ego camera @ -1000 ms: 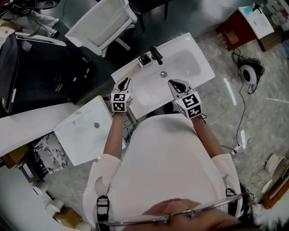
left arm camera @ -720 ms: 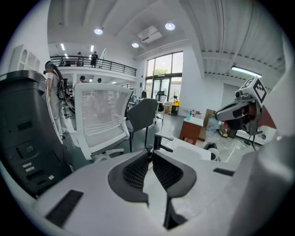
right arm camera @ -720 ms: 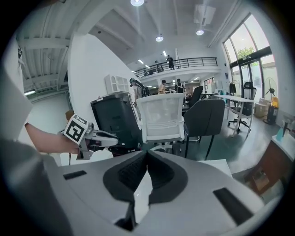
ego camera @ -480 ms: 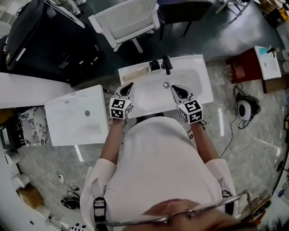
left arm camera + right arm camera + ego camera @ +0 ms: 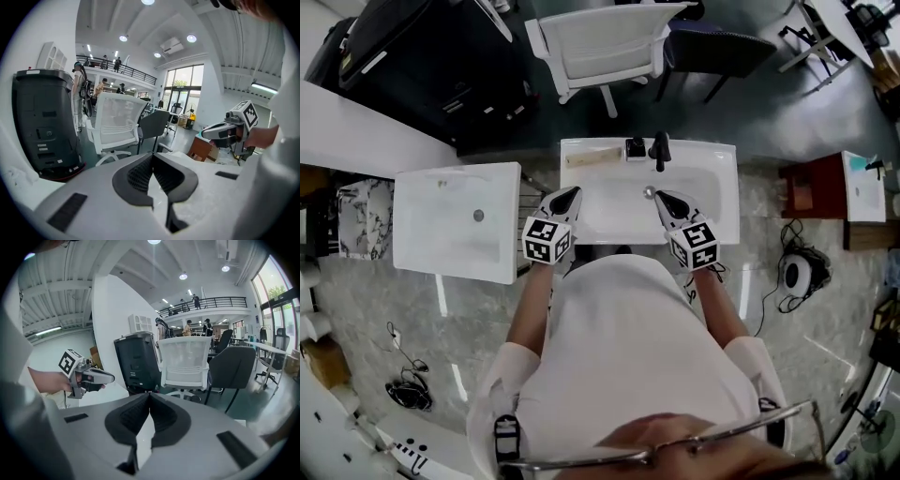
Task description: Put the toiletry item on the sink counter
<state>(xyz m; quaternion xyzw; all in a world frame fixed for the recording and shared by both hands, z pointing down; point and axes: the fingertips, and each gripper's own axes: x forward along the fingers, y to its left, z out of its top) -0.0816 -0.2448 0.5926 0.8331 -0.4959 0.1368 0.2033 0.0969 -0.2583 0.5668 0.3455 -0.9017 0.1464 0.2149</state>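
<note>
Sink (image 5: 724, 202) in open office, chairs behind. L gripper (image 5: 571, 191) & R gripper (image 5: 662, 196) both pressed together, empty, over front rim. Beige item (image 5: 586, 157), prob. the toiletry, lies on back ledge left of tap (image 5: 659, 150). Looks pre-grasp or already placed; any pickup needs jaws spread first.

In front of the faucet (image 5: 659, 150), the sink counter (image 5: 722, 192) basin is bare and free to reach. Left of the faucet, a small dark box (image 5: 635, 148) and a pale flat strip (image 5: 586, 157) crowd the back ledge. Behind the faucet, a white chair (image 5: 600, 42) blocks.
</note>
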